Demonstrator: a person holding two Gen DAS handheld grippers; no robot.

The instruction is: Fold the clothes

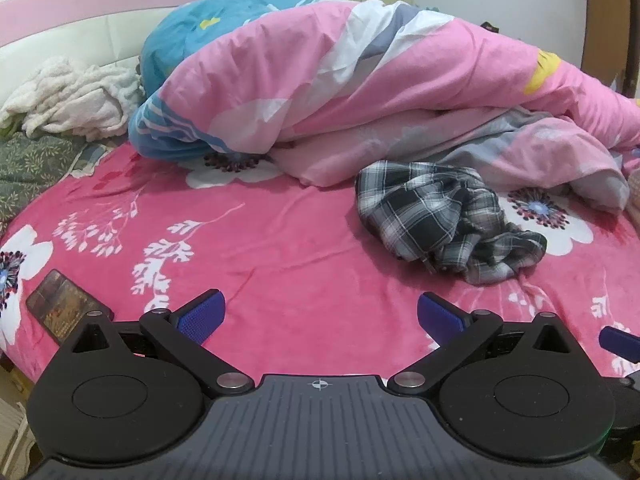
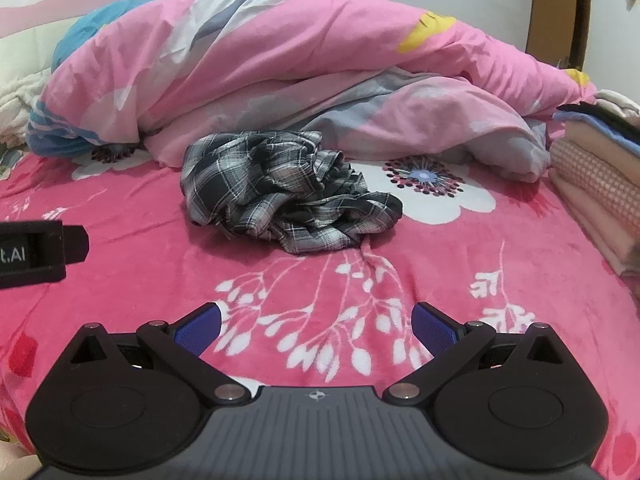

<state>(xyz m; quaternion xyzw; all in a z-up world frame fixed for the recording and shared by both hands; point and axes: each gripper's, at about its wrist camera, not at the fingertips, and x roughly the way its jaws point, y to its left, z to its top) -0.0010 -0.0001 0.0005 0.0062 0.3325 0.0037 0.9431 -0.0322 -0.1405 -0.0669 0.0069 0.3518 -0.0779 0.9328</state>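
While both grippers' fingers (image 2: 434, 326) splayed, empty: crumpled plaid shirt (image 2: 280, 196) on pink bedspread (image 2: 160, 264), ".AI" on left gripper (image 2: 36, 254).

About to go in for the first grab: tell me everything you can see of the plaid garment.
The plaid garment is thin woven cloth in black, grey and white checks, crumpled into a loose heap, unfolded. It lies on the pink floral bedspread, just in front of the bunched pink duvet. Neither gripper touches it.
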